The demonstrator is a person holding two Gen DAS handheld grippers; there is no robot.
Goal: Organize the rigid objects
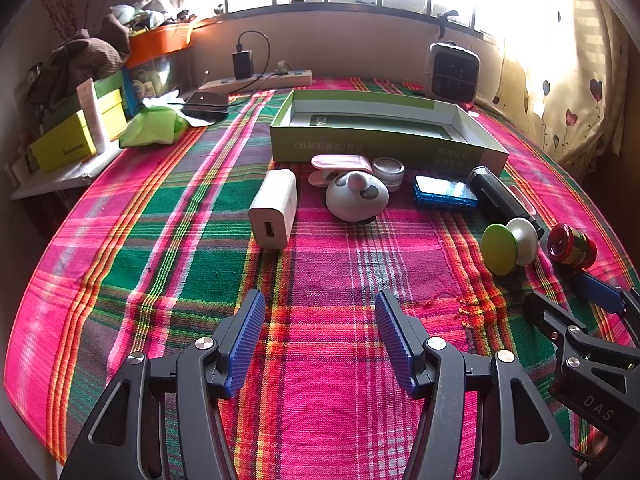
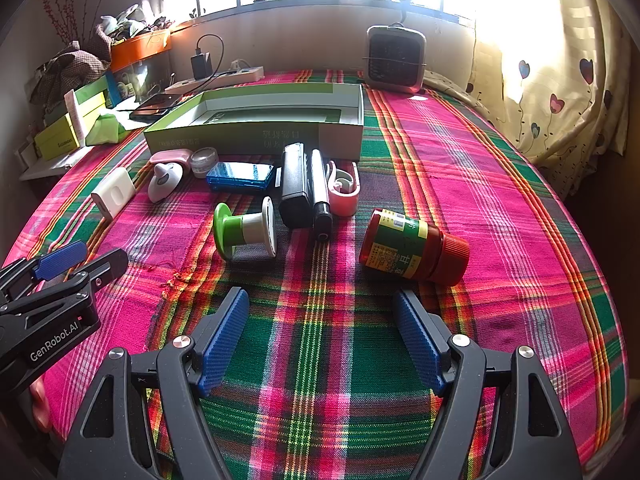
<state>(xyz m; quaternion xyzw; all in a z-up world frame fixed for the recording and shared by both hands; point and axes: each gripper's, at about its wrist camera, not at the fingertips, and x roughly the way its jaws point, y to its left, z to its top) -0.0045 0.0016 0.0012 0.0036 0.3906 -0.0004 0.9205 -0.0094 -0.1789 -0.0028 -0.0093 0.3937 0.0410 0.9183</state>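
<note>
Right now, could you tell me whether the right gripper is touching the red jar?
Apart. In the right wrist view, the right gripper is open, and plaid cloth shows between its fingertips and the red jar lying on its side.

Each hand-held gripper, left (image 1: 320, 338) and right (image 2: 322, 338), has black plastic frames, ribbed blue pads (image 1: 246, 338), silver screws; one reads "GenRobot.AI", the other "DAS".

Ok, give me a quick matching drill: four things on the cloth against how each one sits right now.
Things:
1. red-capped bottle
2. green box
3. white charger
4. blue case

States:
A. open-topped, behind the row
B. on its side, nearest the right gripper
C. flat, between the small jar and the black device
D. leftmost in the row

Pairs: 1-B, 2-A, 3-D, 4-C
</note>
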